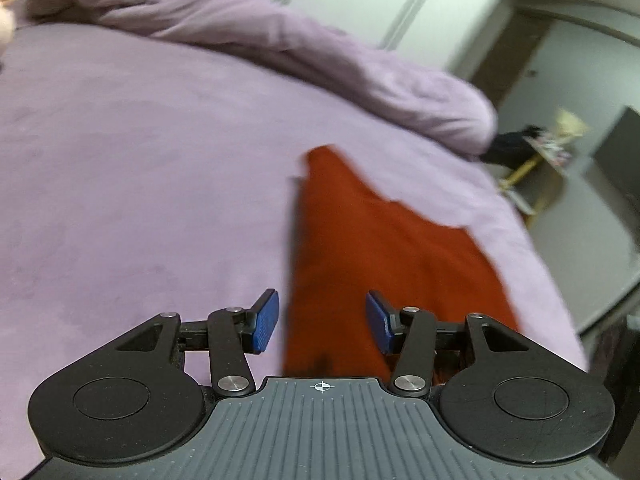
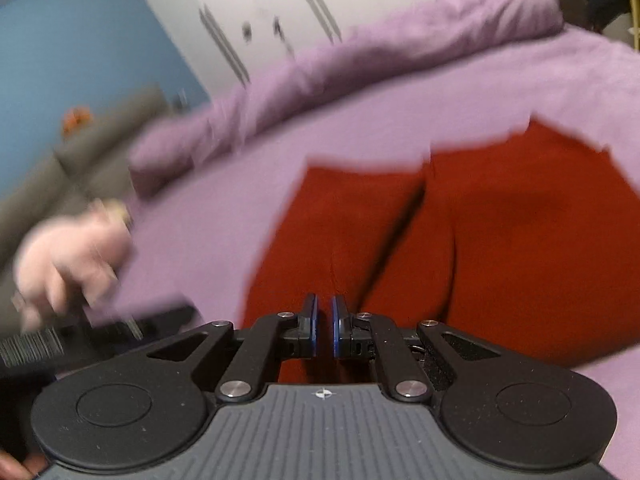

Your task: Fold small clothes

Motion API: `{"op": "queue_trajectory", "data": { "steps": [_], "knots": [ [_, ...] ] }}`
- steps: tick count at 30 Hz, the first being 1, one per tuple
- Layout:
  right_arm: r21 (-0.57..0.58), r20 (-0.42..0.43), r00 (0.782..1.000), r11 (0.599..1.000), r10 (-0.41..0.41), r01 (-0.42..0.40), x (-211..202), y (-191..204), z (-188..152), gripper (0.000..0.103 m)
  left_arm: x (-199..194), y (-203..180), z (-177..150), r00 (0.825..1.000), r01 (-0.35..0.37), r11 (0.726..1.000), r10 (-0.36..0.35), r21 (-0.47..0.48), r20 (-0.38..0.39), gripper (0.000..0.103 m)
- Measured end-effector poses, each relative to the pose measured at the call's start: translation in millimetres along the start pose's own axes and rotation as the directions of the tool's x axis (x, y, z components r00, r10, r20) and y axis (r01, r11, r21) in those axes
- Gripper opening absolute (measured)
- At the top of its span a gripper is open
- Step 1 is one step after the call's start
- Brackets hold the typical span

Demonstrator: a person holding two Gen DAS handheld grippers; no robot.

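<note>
The left tongs [image 1: 322, 320] stood wide apart, their blue pads [image 1: 265, 322] holding nothing, poised over the near edge of a red garment [image 1: 384, 264] that lay spread on the bed [image 1: 140, 184]. The right tongs [image 2: 324, 326] were drawn narrow, only a thin slit showing between the blue pads [image 2: 338, 326], and whether any cloth was caught there could not be told; they hovered low over the same red garment [image 2: 460, 240], close to a dark fold line running through its middle. The garment lay flat on the lilac bed cover [image 2: 208, 240], with two leg-like ends pointing away from the tongs. Beyond it a rolled lilac duvet [image 1: 280, 40] stretched along the far side of the bed, in front of white wardrobe doors [image 2: 320, 8]. In the right wrist view a blurred hand [image 2: 68, 260] gripped the dark handle of the other tool at the left edge.
</note>
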State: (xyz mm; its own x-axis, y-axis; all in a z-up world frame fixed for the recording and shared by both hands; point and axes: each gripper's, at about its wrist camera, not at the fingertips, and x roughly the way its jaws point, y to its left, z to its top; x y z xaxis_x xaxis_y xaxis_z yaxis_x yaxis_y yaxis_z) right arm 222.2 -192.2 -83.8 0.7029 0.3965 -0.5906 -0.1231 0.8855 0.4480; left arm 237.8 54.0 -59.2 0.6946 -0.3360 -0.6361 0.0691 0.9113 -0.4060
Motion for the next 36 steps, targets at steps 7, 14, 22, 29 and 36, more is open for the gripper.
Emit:
{"op": "queue_trajectory", "data": {
  "steps": [7, 14, 22, 29, 36],
  "knots": [
    [-0.056, -0.017, 0.989, 0.987, -0.15, 0.149, -4, -11, -4, 0.005, 30, -3, -1, 0.993, -0.045, 0.998, 0.049, 0.037, -0.103, 0.052],
    [0.219, 0.008, 0.999, 0.975, -0.049, 0.046, -22, -63, 12, 0.049, 39, -3, -5, 0.992, -0.046, 0.998, 0.05, 0.035, -0.113, 0.053],
    [0.433, 0.001, 0.986, 0.889, 0.165, -0.149, 13, -81, 25, 0.067, 41, -7, -4, 0.989, -0.068, 0.997, 0.073, 0.045, -0.126, 0.054],
    [0.237, -0.043, 0.998, 0.971, 0.055, -0.043, 45, -28, 39, 0.024, 42, -13, -5, 0.986, -0.089, 0.992, 0.101, 0.089, -0.136, 0.056],
    [-0.096, 0.062, 0.991, 0.988, -0.117, 0.123, 23, 12, 46, 0.01, 35, -20, -6, 0.985, -0.078, 0.99, 0.094, 0.115, -0.146, 0.058]
  ]
}}
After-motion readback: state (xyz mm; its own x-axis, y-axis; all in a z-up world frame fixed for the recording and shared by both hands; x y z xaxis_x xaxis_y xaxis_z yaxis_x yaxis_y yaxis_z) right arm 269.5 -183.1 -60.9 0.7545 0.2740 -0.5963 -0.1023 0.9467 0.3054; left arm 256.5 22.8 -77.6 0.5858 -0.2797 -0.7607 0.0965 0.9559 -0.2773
